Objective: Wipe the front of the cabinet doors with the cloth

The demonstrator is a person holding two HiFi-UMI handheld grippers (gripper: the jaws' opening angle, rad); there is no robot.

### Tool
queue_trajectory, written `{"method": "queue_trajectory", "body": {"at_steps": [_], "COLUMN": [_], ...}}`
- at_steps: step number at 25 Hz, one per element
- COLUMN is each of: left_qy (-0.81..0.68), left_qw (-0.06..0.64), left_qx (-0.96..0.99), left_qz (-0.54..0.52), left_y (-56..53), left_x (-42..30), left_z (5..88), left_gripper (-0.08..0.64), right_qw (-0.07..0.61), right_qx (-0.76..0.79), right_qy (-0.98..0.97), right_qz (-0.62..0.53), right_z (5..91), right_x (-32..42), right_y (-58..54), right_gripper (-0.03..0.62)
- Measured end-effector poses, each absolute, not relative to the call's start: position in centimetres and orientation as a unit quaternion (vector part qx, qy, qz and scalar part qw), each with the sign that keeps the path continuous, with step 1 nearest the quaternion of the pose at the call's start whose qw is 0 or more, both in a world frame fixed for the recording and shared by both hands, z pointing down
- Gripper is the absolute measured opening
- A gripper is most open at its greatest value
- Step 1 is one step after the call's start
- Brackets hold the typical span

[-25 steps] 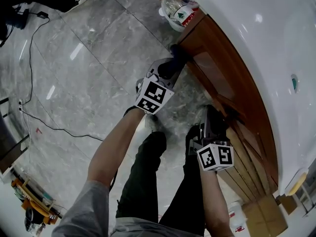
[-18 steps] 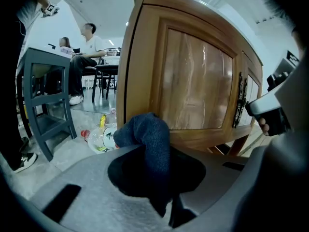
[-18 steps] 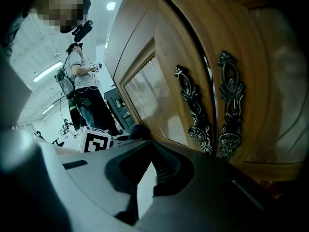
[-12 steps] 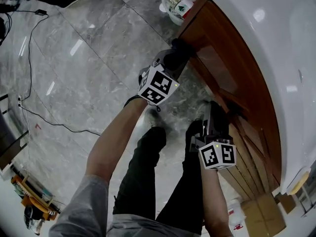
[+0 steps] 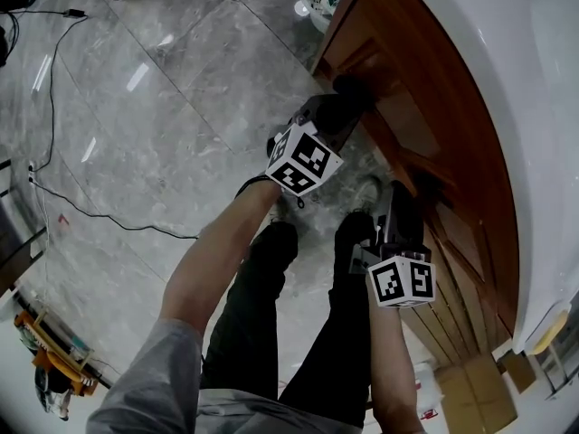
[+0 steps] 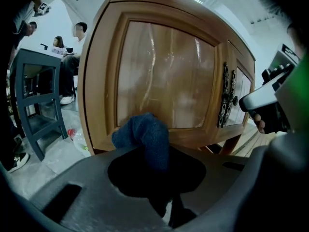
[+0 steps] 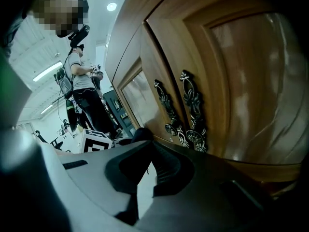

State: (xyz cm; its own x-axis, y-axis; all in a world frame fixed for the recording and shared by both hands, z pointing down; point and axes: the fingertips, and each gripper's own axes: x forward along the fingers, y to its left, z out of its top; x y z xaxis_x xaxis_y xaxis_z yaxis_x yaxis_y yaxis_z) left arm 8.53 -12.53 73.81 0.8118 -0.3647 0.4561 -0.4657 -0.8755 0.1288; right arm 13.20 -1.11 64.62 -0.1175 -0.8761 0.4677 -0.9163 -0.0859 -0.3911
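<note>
The left gripper point(image 6: 150, 170), clamped on the blue cloth point(image 6: 145, 135), holds it against the lower rail of the left cabinet door point(image 6: 164, 71). The right gripper point(image 7: 144, 174), jaws together and empty, hovers beside the ornate handles point(image 7: 186, 111). Wiping appears to be under way, with the doors beyond the handles seemingly not yet reached.

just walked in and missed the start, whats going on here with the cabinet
A person holds a gripper in each hand in front of a wooden cabinet. The left gripper has its fingers shut on a blue cloth, which is at the lower frame of a cabinet door and seems pressed against it. The right gripper holds nothing, its fingers close together, and sits low by the ornate handles where the two doors meet.
</note>
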Motion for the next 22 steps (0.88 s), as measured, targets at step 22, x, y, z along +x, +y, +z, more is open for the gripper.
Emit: {"method": "queue_trajectory", "body": {"at_steps": [22], "left_qy": [-0.177], "left_qw": [0.152], "left_qx": [0.952], "left_qz": [0.198], "left_y": [-3.2], "left_x": [15.4], "left_z": [74.0], "left_gripper": [0.066], "right_qw": [0.026], "right_qx": [0.665], "right_qy": [-0.675], "right_qz": [0.319], "right_z": [64.4], "right_x": [16.6], "right_y": [2.2], "right_gripper": [0.009]}}
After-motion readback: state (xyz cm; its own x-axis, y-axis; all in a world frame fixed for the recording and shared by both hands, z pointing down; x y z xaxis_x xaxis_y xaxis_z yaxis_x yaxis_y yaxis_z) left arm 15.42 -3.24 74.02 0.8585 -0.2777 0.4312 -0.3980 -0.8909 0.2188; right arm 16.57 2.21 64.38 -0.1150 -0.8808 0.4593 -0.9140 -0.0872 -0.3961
